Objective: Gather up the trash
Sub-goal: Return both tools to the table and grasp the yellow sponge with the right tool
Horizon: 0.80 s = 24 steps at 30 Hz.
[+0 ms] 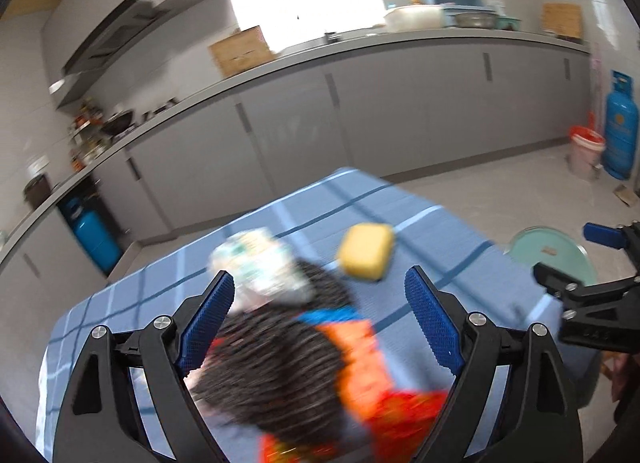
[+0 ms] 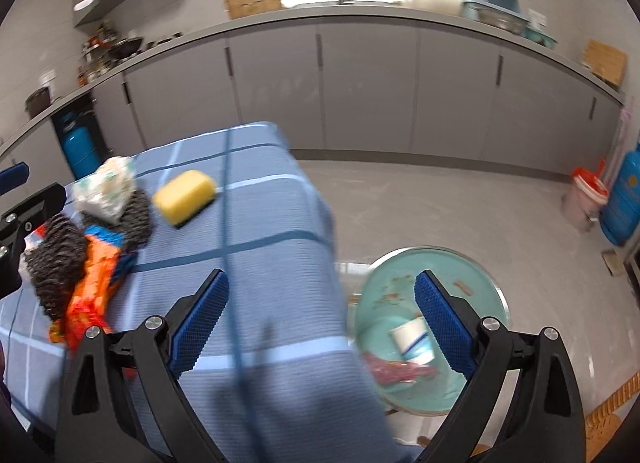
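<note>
My left gripper (image 1: 320, 283) hangs open above a blurred pile on the blue checked tablecloth (image 1: 420, 231). The pile is a dark speckled cloth (image 1: 272, 363), an orange wrapper (image 1: 360, 363) and a crumpled white wrapper (image 1: 260, 263). A yellow sponge (image 1: 366, 249) lies just beyond. My right gripper (image 2: 322, 283) is open and holds nothing, over the table's right edge. Below it a teal basin (image 2: 400, 283) holds a paper cup (image 2: 412, 339) and a red wrapper (image 2: 400, 371). The right wrist view also shows the sponge (image 2: 184, 197), the white wrapper (image 2: 106, 187) and the orange wrapper (image 2: 92, 287).
A long grey counter with cabinets (image 2: 360, 83) runs along the back wall. A blue gas cylinder (image 1: 620, 123) and a pink bucket (image 1: 586, 151) stand at the far right on the tiled floor (image 2: 440, 203). Another blue cylinder (image 2: 80, 151) stands under the counter on the left.
</note>
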Each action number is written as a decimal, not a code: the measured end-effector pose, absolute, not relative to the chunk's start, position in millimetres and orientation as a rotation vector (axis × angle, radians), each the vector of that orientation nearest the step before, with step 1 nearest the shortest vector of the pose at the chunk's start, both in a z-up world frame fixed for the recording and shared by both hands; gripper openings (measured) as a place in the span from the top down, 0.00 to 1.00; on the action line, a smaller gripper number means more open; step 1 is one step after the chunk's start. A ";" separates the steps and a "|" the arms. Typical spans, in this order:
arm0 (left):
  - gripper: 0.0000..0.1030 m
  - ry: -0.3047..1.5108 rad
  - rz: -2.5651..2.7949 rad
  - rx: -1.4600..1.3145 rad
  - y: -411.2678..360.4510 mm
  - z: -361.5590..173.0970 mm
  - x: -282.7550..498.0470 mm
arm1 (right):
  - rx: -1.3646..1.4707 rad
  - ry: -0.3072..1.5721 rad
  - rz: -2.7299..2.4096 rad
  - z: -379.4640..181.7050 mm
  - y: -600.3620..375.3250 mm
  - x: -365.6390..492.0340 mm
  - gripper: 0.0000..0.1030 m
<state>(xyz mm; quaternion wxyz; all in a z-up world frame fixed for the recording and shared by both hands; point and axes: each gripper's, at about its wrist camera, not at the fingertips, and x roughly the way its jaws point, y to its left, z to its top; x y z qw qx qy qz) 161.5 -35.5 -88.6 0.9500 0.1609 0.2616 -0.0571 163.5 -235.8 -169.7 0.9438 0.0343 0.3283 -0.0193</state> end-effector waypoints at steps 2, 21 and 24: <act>0.16 0.541 -0.078 0.311 -14.3 -89.8 159.4 | 0.050 0.669 -0.017 -167.0 -219.4 162.4 0.10; 0.16 0.620 0.057 0.131 94.8 -105.1 154.3 | -0.073 0.675 0.089 -156.0 -131.6 178.5 0.08; 0.16 0.609 -0.019 0.116 72.8 -101.0 170.2 | -0.074 0.668 0.081 -153.6 -132.4 180.7 0.08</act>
